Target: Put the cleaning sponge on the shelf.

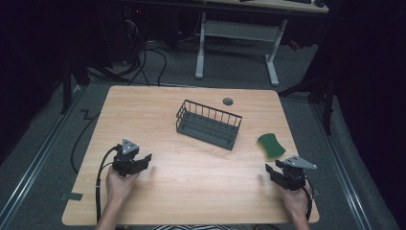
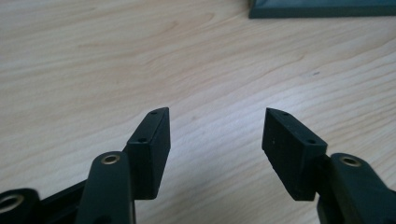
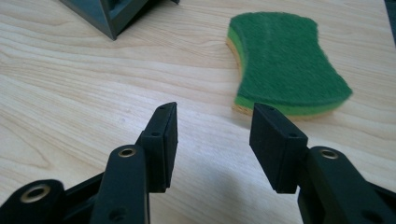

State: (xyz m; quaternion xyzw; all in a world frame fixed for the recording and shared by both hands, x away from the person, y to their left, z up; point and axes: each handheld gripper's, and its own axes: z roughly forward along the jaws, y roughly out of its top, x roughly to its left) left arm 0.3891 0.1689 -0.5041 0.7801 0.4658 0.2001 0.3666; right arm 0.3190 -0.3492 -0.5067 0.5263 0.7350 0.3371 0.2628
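Approach step: right gripper point(image 3: 212, 119), jaws spread and empty, sits just short of the green-topped yellow kitchen sponge point(image 3: 285, 60) at upper right; next, advance to straddle it.

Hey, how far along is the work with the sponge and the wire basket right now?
Nothing looks done yet: the green sponge lies flat on the table, apart from the empty wire basket. In hand: nothing; the right gripper is open just short of the sponge, the left gripper open over bare wood. Left, probably: grasping the sponge and moving it, likely into the basket.
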